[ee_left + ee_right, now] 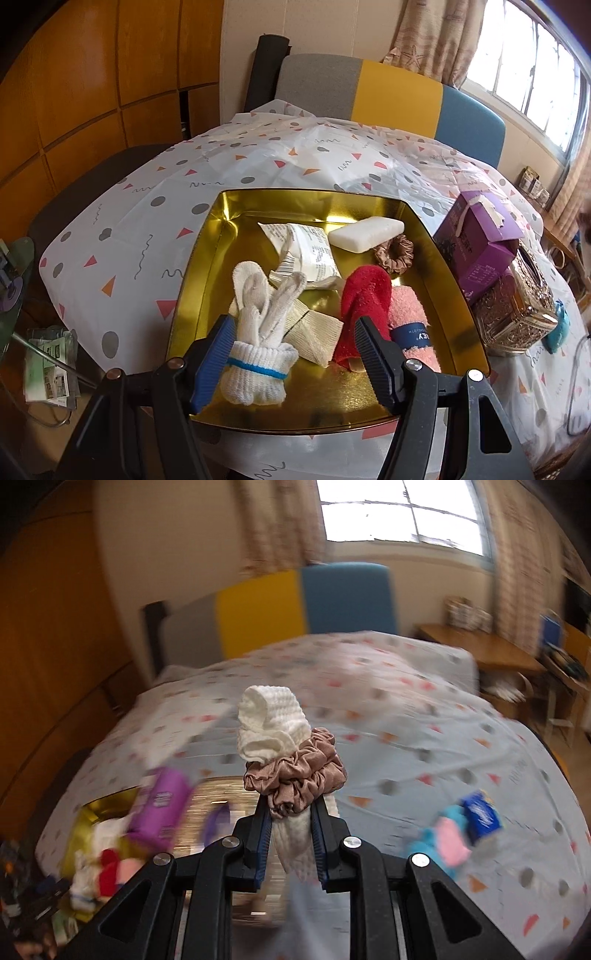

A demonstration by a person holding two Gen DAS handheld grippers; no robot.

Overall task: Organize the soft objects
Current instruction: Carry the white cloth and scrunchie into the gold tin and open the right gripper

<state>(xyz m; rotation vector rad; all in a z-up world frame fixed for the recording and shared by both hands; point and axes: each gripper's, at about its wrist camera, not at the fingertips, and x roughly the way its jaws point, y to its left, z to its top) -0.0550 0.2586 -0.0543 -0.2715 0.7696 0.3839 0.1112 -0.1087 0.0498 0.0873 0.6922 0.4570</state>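
Bare tablecloth (424,716) beyond right gripper (291,812)

Purple box (480,243), ornate tissue holder (517,306)

This is a room in a home. A table (122,236) wears a spotty cloth, a bright chair (399,96) stands behind it, and curtains (428,37) hang by a sunny window (402,509).

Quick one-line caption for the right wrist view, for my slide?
Right tongs shut on a white cloth with a brown scrunchie around it, raised above the patterned tablecloth.
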